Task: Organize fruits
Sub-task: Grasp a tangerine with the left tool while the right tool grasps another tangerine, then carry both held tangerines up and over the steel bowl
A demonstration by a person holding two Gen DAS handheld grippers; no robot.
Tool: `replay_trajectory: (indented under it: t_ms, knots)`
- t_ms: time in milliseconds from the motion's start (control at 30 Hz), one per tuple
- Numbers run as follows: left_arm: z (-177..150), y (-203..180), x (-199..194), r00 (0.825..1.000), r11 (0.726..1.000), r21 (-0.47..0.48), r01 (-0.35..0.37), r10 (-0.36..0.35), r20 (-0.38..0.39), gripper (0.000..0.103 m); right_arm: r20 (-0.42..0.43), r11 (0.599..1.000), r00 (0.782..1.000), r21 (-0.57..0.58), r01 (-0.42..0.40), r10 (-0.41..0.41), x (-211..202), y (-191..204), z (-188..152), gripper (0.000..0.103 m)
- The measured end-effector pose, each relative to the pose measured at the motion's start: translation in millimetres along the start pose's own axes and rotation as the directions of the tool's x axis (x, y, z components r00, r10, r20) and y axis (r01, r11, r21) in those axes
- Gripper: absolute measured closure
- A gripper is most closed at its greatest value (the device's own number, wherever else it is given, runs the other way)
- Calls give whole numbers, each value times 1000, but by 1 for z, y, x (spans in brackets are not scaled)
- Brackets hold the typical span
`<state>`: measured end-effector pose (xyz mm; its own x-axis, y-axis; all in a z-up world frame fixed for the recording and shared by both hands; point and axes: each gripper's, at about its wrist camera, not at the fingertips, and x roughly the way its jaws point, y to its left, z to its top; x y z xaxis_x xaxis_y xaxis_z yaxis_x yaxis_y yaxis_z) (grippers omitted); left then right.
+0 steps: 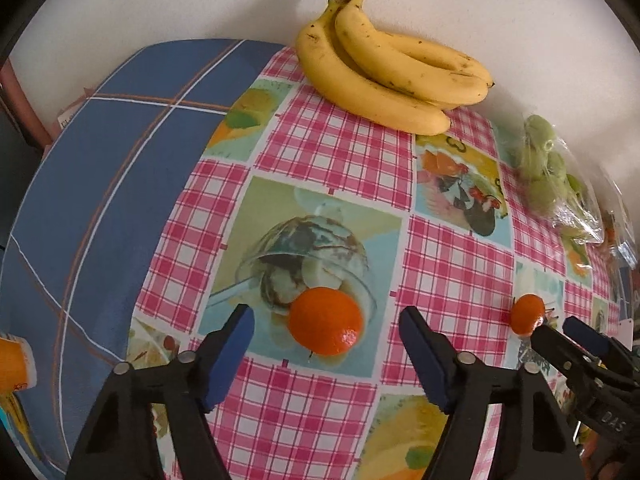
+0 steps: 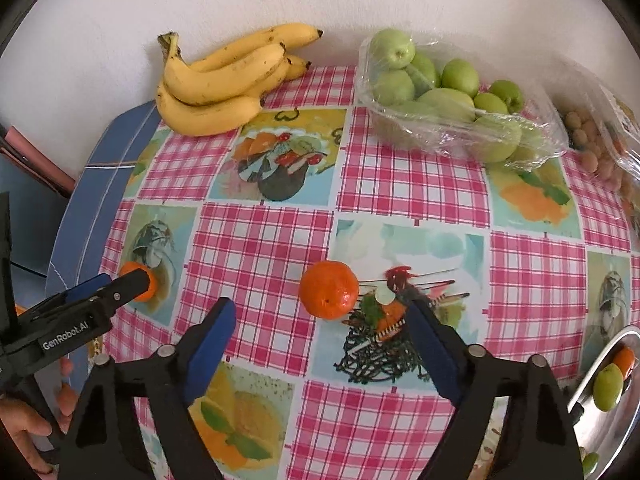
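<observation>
Two tangerines lie on the tablecloth (image 2: 416,184), one ahead of each claw. The left gripper (image 1: 326,340) stands with its blue pads apart around the left tangerine (image 1: 325,320), which sits between the fingertips, with a gap on either side. The right gripper (image 2: 320,320) is likewise spread, and the right tangerine (image 2: 329,289) rests just beyond and between its tips, untouched.

Seen from the right wrist, the left claw's black body reads "GenRobot.AI" in white. From the left wrist, the right claw's body shows the letters "DAS"; the rest cannot be read.

Pink-and-white gingham squares alternate with printed pictures of fruit and desserts on the cloth, which overlies a blue cover (image 1: 100,168) showing off to the left. Far ahead of both claws, a bunch of bananas (image 2: 224,80) leans at a plain white wall (image 2: 160,0). Ahead and right of the right claw sits a clear plastic bag of green fruits (image 2: 440,92), with a second bag of small brown fruits (image 2: 596,152) beyond it. Close at its right, a metal bowl (image 2: 600,432) holds a green fruit and an orange one.
</observation>
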<state>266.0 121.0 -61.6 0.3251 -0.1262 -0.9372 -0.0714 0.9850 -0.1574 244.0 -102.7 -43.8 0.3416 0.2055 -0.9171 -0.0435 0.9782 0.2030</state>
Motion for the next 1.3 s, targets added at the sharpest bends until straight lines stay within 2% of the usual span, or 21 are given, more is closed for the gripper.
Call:
replay_trajectory:
  t_ms: [200,367,467,667,733,900,1300]
  knots:
    - [1,-2,9,1000,1000,-2,2,-2,-14,37,-24,1000,1000,5,8,-8,17,0,3,33]
    - [1,-4,17,1000,1000,-10,8,-9,-28,43,-36,1000,999,5,28,-28,26,-1,4,38]
    - [0,-4,21,999,1000,-11,8,-9,-36,50,-43,1000,999,14,28,-27,29,-3,4,46]
    - [1,-5,21,999,1000,-12,6,-6,-33,53,-43,999,999,26,25,-24,31,-6,6,49]
    - [1,-5,21,1000,1000,-9,-2,2,-31,59,-43,999,999,27,22,-21,32,-7,7,52]
    - [1,-6,21,999,1000,-6,-5,5,-32,60,-47,999,999,39,5,-4,35,-6,6,64]
    - [-15,-16,5,999,999,-37,17,-19,-32,60,-39,999,999,37,-18,19,14,-3,-7,65]
